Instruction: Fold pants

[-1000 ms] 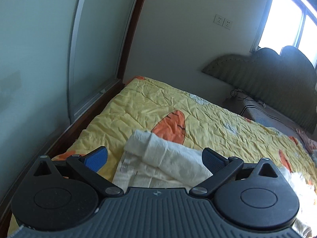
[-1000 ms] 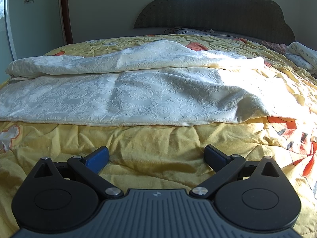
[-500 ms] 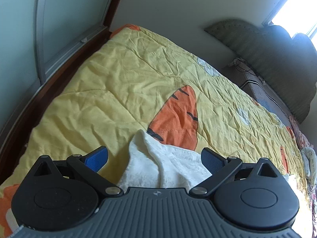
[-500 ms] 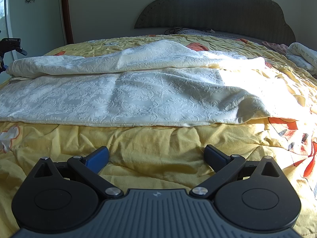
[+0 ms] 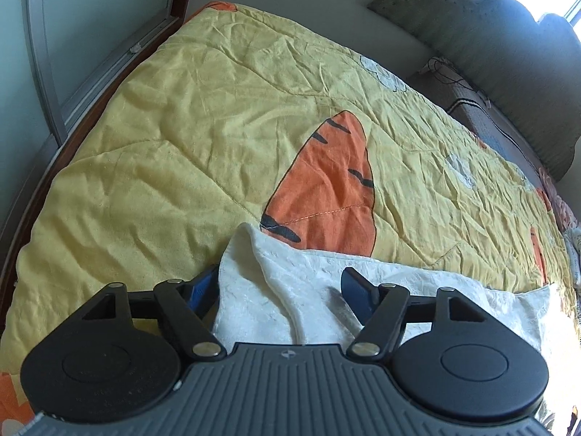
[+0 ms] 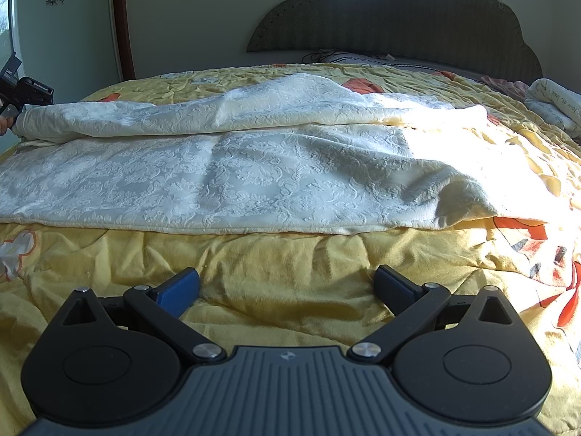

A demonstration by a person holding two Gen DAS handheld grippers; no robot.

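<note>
The cream patterned pants (image 6: 254,167) lie spread across the yellow quilt, one leg folded over along the far side. In the left wrist view the left gripper (image 5: 279,287) has its jaws partly closed around the bunched end of the pants (image 5: 283,290), with fabric between the fingers. That gripper also shows at the far left of the right wrist view (image 6: 21,94), at the pants' left end. The right gripper (image 6: 287,283) is open and empty over bare quilt, in front of the pants' near edge.
The yellow quilt (image 5: 181,138) with orange carrot prints covers the bed. A dark headboard (image 6: 399,11) stands at the far end. Folded pale cloth (image 6: 552,101) lies at the right. A wooden bed edge and glass panel (image 5: 72,54) run along the left.
The left gripper moved down onto the pants' end and its jaws narrowed around the fabric. The right gripper has not moved.
</note>
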